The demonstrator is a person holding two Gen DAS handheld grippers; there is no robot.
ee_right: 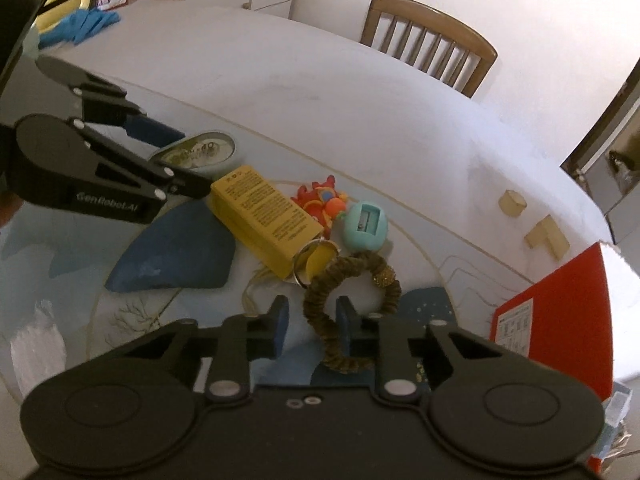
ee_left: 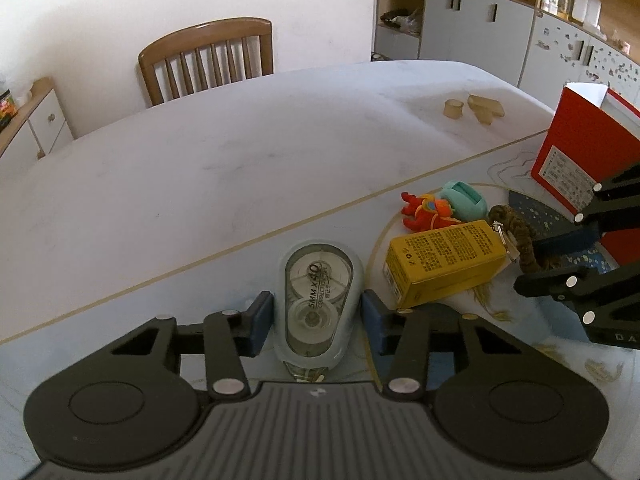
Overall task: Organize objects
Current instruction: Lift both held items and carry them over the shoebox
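Here, a wide white tabletop [ee_left: 200, 168] fills both views, with a pale blue patterned mat [ee_right: 80, 280] covering its near part and a wooden chair [ee_left: 208, 60] pushed in at the far side. A red box [ee_left: 576, 152] stands upright at the mat's right edge. Three small tan blocks [ee_left: 476, 108] lie on the bare tabletop beyond it, well apart from the rest.

The left gripper [ee_left: 316, 316] points down at a translucent correction tape dispenser [ee_left: 318, 300] lying flat on the mat. Its blue pads sit at either side of the dispenser, close against its casing; whether both pads actually press on it cannot be told for certain.

Just beside the dispenser, to its right, lies a yellow carton [ee_left: 444, 262] printed with small text. A metal key ring [ee_right: 314, 260] sits at the carton's end.

The right gripper [ee_right: 312, 320] reaches over a brown fuzzy hair tie [ee_right: 352, 288] curled in a loop on the mat. Its jaws are drawn narrow with one strand of the loop between them; the strand lies against the right pad, with a gap to the left pad.

Behind the carton, a small red and orange plush toy [ee_left: 428, 210] touches a teal pencil sharpener [ee_left: 466, 200].

In the right wrist view, blue gloves [ee_right: 80, 26] lie at the tabletop's far left.
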